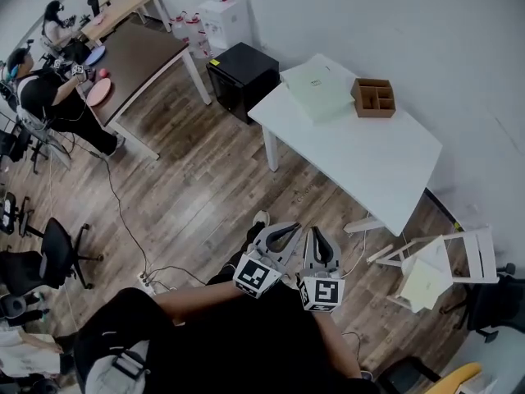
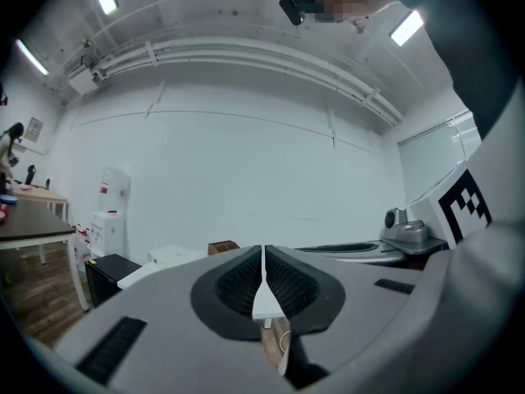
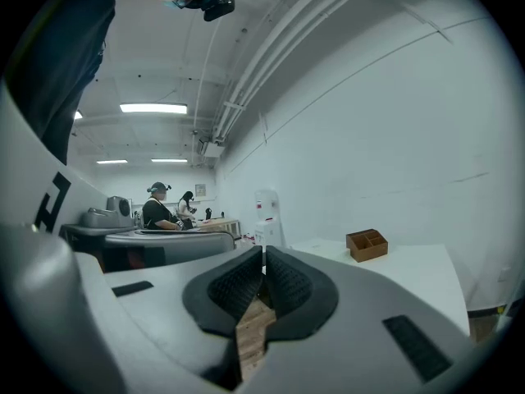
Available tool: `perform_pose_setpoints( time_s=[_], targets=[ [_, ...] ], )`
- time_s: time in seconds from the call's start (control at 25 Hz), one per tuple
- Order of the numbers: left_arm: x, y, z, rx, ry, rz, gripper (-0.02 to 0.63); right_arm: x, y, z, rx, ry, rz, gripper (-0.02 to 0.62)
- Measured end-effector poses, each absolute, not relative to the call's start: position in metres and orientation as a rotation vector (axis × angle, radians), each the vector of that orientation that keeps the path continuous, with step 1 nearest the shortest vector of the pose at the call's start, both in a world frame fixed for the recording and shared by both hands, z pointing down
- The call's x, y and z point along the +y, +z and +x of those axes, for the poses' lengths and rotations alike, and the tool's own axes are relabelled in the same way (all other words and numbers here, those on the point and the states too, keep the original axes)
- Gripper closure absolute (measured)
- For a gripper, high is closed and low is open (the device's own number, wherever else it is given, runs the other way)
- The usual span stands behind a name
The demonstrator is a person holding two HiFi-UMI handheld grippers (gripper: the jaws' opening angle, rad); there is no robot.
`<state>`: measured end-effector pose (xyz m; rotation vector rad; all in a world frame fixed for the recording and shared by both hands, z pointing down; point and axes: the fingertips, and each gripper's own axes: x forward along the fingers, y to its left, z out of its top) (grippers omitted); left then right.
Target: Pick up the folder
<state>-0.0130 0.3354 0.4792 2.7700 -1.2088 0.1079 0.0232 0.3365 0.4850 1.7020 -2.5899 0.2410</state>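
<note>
Plainly, the folder [image 1: 317,91], a pale green flat thing, lay on the far end of the white worktop [image 1: 369,158], toward twelve o'clock in the head view, with nothing touching it. Just beside it, at its three o'clock, stood an open wooden box [image 1: 373,97] with compartments, on the same worktop. At the folder's nine o'clock, off the worktop and against the wall, a black cabinet [image 1: 242,76] sat on the wooden floor [image 1: 205,195]. A white folding chair [image 1: 459,257] lay tipped over on the floor at about five o'clock of the worktop.

Both grippers were well apart from the folder, low at six o'clock in the head view and close to the person's body, pointing up the picture toward the worktop. The left gripper [image 1: 289,231] had its jaws clenched together with nothing between them, as its own view showed. The right gripper [image 1: 317,235], just beside it at its three o'clock, likewise had its jaws pressed tight on nothing.

Far off at ten o'clock, a seated person [image 1: 49,97] worked at a dark table [image 1: 139,56].
</note>
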Motion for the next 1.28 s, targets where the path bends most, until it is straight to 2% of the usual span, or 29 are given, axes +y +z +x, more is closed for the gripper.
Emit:
perform_pose_setpoints(
  time_s=[0.32, 0.88, 1.28],
  targets=[
    [0.237, 0.482, -0.033, -1.189, 0.052, 2.718, 0.581, 0.249, 0.492, 0.008, -2.553, 0.255, 1.683, 0.56],
    [0.069, 0.48, -0.116, -1.172, -0.032, 2.611, 0.581, 0.081, 0.485, -0.078, -2.425, 0.164, 1.65, 0.56],
    [0.011, 0.487, -0.169, -1.195, -0.056, 2.584, 0.581, 0.018, 0.486, -0.115, -2.395, 0.167, 1.717, 0.56]
  ],
)
